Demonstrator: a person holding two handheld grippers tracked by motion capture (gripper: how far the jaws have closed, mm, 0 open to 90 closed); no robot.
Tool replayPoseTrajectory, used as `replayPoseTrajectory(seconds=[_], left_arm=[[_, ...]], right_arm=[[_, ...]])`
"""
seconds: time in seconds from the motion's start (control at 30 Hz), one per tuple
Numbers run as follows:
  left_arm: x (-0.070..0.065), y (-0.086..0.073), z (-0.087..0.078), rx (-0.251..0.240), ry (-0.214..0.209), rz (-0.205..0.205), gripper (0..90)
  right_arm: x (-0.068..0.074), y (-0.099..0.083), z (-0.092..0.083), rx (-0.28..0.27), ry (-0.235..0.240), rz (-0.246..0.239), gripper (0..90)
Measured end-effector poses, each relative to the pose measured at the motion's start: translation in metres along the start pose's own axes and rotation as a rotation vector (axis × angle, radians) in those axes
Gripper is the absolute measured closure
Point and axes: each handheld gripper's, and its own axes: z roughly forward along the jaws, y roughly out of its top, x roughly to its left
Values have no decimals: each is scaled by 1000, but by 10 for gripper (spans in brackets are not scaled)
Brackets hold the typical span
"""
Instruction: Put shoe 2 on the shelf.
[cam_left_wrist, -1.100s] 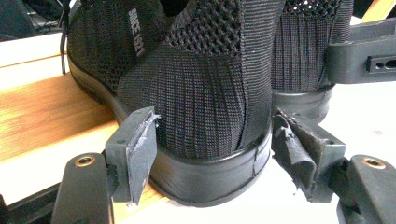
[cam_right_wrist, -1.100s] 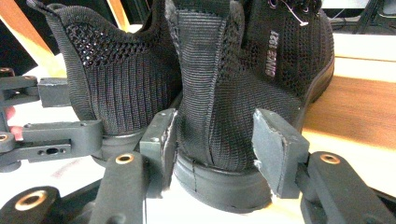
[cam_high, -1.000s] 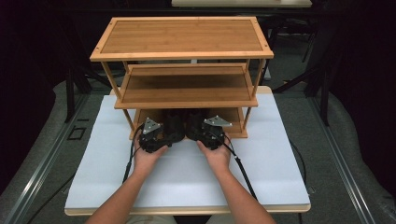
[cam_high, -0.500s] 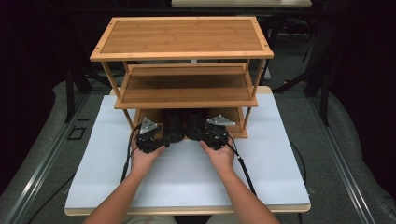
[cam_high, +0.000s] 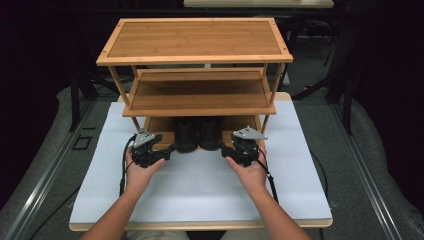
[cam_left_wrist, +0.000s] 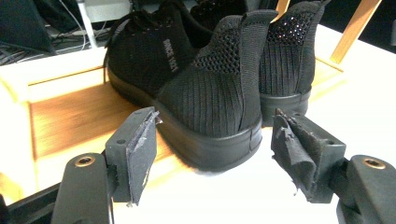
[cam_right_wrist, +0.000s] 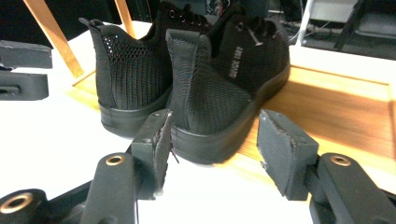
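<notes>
Two black knit shoes stand side by side on the bottom board (cam_high: 159, 125) of a wooden rack, heels toward me: the left shoe (cam_high: 186, 134) (cam_left_wrist: 210, 93) and the right shoe (cam_high: 210, 132) (cam_right_wrist: 201, 93). My left gripper (cam_high: 169, 149) (cam_left_wrist: 217, 151) is open, with the left shoe's heel just beyond its pads (cam_left_wrist: 140, 147) and untouched. My right gripper (cam_high: 224, 148) (cam_right_wrist: 217, 151) is open too, and its jaws have just been opening. The right shoe's heel sits in the gap past its pads (cam_right_wrist: 280, 154), and neither pad presses on it.
The rack has a middle shelf (cam_high: 199, 95) and a top shelf (cam_high: 195, 37) overhanging the shoes. It stands on a white table (cam_high: 200, 190). Thin wooden legs (cam_high: 265, 122) flank the bottom board. In the right gripper view the left gripper (cam_right_wrist: 23, 70) shows at far left.
Both grippers have drawn back from the shoe heels toward me and moved apart. The shoes stay on the bottom board.
</notes>
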Motion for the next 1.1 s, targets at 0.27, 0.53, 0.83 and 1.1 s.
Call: replayPoseTrajectory(seconds=[0.27, 0.53, 0.83, 1.1], left_arm=[[8, -16, -29, 11, 1, -8, 317], [20, -38, -55, 30, 13, -35, 316], [30, -58, -78, 38, 38, -63, 316], [30, -72, -71, 82, 32, -70, 317]], right_arm=[[-13, -19, -39, -5, -40, -14, 441], [-29, -44, -65, -8, -69, 43, 446], [-38, -68, -81, -23, -83, 80, 447], [-32, -92, -75, 34, -82, 79, 438]])
